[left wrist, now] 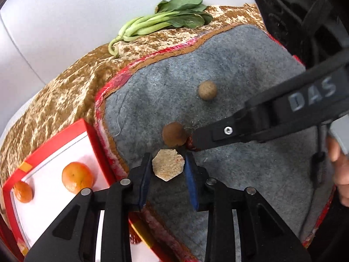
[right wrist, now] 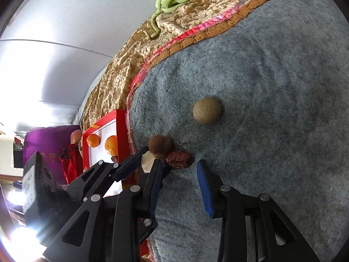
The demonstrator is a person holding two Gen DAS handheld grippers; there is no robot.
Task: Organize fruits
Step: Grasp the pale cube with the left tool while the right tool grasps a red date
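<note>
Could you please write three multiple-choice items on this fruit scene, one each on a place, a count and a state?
1. Where do the oranges lie?
A. in the red tray
B. on the grey mat
C. on the leafy greens

2. How many oranges are in the tray?
A. one
B. two
C. four

3. What is the left tool doing?
A. hanging open over bare mat
B. gripping an orange
C. closed on a pale hexagonal piece

Answers:
1. A: both oranges sit on the white floor of the red tray, beside the grey mat.
2. B: the left wrist view shows two, the second near the tray's corner.
3. C: the left tool has its pads against both sides of the pale hexagonal piece.
</note>
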